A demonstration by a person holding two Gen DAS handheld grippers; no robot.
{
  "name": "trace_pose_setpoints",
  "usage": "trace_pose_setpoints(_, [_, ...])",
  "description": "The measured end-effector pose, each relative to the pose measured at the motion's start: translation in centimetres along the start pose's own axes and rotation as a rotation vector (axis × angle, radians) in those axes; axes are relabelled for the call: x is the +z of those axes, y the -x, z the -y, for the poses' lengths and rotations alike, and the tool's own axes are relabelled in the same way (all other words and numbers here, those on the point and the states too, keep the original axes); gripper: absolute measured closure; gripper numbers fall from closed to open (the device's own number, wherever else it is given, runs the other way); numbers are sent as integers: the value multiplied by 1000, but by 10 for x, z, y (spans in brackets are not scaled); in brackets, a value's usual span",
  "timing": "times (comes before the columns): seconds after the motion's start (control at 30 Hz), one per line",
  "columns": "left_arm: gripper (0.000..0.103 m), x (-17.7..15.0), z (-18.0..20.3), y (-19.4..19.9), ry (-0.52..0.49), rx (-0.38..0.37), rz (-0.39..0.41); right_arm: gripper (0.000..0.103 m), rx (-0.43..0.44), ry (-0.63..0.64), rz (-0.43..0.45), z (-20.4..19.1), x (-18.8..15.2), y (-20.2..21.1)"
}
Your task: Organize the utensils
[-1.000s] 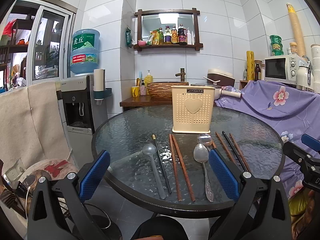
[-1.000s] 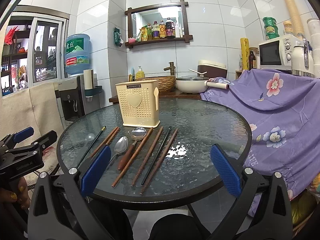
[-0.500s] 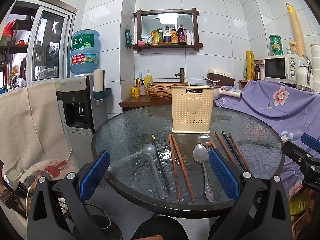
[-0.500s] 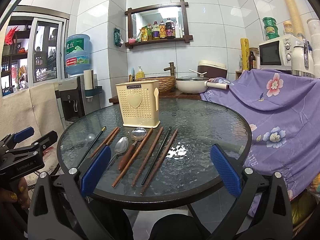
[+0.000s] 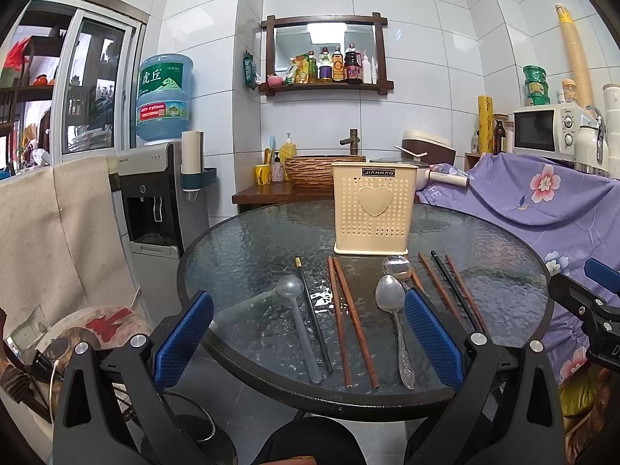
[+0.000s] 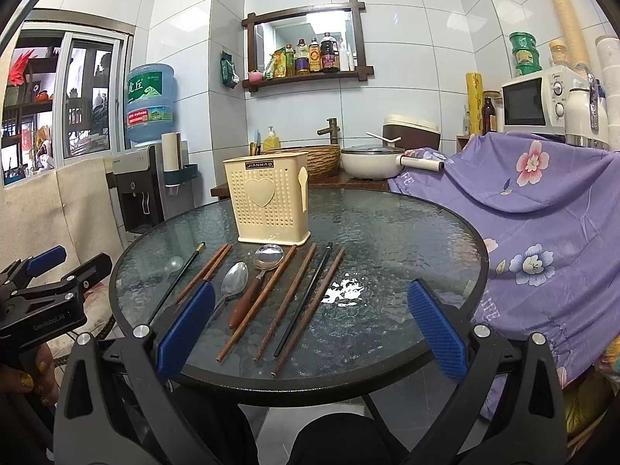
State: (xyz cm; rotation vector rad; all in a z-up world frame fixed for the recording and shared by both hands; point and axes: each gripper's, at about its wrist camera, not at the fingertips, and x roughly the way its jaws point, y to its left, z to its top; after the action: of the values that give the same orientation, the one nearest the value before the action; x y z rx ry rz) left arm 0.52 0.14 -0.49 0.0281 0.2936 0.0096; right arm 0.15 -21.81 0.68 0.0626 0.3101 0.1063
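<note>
Both grippers, left (image 5: pixel 308 339) and right (image 6: pixel 310 327), gape empty; chopsticks (image 5: pixel 350 317) and spoons (image 5: pixel 393 317) lie lengthwise, near edge toward holder (image 5: pixel 372 207).

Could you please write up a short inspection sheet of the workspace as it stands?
Surface: round glass table, wet-looking.
Job's things: cream holder upright at the back; three spoons and several chopsticks lying in a row before it, including a clear spoon and a metal spoon.
Clutter: nothing seen on the table.
Grippers: left gripper and right gripper both open, empty, at the near edge.
Cables: a white cable low at the left.
Surroundings: water dispenser, purple floral cloth, microwave, wall shelf.
</note>
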Motion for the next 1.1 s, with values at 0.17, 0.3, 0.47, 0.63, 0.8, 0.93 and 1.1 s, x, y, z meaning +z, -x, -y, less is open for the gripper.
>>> trace_pose_setpoints(0.17, [6,0,0,1,0,1,0,5,-1,-1,0,0,0,-1])
trace_pose_setpoints(0.3, [6,0,0,1,1,0,-1,5,-1,-1,-3,0,0,-1])
trace_pose_setpoints(0.47, [6,-1,1,-1,1,-1,-17,5,-5,3,-18,0,-1,-5])
trace_pose_setpoints(0.63, [6,-1,0,-16,-16,12,-118,5,-21,13,-103,5,-1,-23])
trace_pose_setpoints(0.8, [6,-1,-11,-45,-13,11,-265,5,-45,-16,-238,20,3,-55])
trace_pose_setpoints(0.93, [7,7,-31,-71,42,-5,-362,5,-57,-29,-302,31,11,-80])
trace_pose_setpoints(1.1, [17,21,-48,-103,58,0,-426,8,-44,-37,-422,41,23,-127])
